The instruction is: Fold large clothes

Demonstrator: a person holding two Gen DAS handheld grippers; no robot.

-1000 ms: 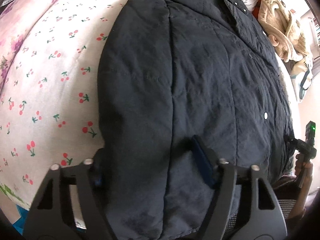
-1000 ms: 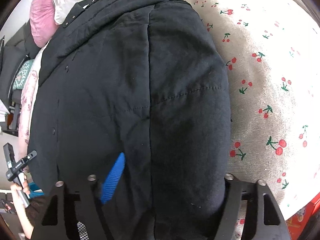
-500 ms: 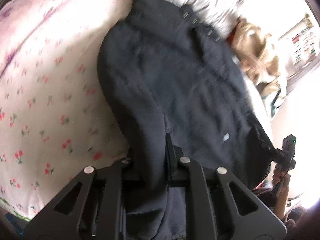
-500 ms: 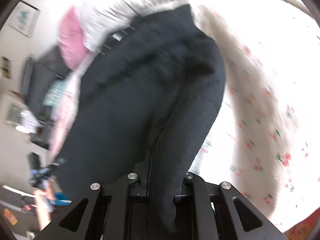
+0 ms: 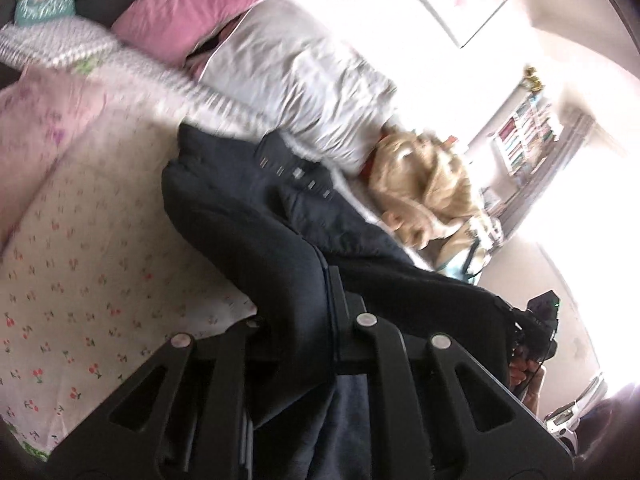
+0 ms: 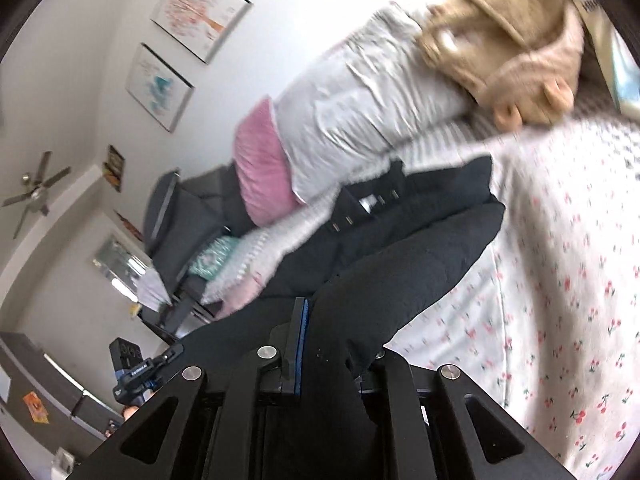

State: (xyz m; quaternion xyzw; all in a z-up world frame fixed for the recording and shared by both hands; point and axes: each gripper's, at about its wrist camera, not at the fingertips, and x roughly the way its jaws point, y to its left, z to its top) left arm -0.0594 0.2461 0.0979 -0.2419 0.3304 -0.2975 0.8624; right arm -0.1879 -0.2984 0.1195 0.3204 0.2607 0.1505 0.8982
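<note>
A large dark navy quilted jacket [image 5: 256,216] lies on a bed with a cherry-print sheet [image 5: 80,280]. Its hem end is lifted off the bed. My left gripper [image 5: 296,312] is shut on the jacket's left hem corner. My right gripper [image 6: 336,328] is shut on the jacket [image 6: 400,264] at its right hem corner. The collar end with snap buttons [image 5: 296,172] still rests near the pillows. Each gripper shows in the other's view, at the far right of the left wrist view [image 5: 536,332] and at the lower left of the right wrist view [image 6: 136,372].
A white pillow [image 5: 304,80] and a pink pillow [image 5: 192,4] lie at the head of the bed. A tan fleece garment [image 5: 428,184] is heaped beside them. A dark chair [image 6: 176,216] stands by the bed. Framed pictures hang on the wall [image 6: 160,84].
Both grippers closed on the jacket's hem and lifted it up and away from the sheet. The views tilted up toward the pillows and wall.
</note>
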